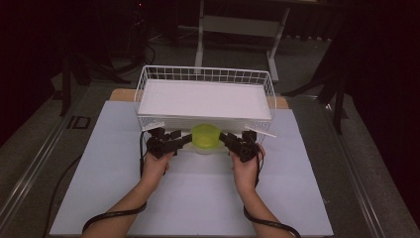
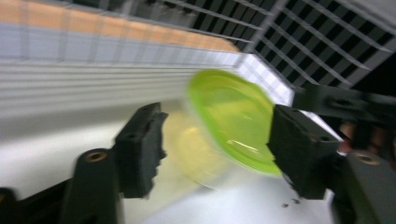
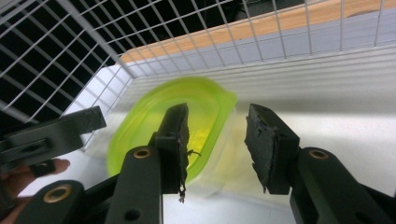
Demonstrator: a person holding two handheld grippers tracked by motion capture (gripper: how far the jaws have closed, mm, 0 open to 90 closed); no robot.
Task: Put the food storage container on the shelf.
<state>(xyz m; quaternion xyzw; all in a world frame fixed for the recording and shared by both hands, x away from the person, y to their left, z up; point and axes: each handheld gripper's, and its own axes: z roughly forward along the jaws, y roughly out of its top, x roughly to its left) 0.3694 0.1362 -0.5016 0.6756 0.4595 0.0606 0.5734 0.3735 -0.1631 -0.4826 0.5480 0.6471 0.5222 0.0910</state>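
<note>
A clear tub with a lime-green lid (image 1: pixel 205 135) sits on the white table just in front of the wire basket (image 1: pixel 208 70). My left gripper (image 1: pixel 184 139) reaches it from the left and my right gripper (image 1: pixel 224 139) from the right. In the left gripper view the lid (image 2: pixel 229 116) looks tilted and blurred between the jaws of my left gripper (image 2: pixel 217 121); the left pad stands clear of it. In the right gripper view the lid (image 3: pixel 140 126) lies behind one jaw of my right gripper (image 3: pixel 218 119), its rim in the gap, with no pad pressing. The tub holds something yellow.
The white wire basket carries a flat white board (image 1: pixel 203 99) and stands right behind the tub. A white sheet (image 1: pixel 198 198) covers the table around my forearms. Cables trail from both grippers toward the near edge. Dark floor and a table frame lie beyond.
</note>
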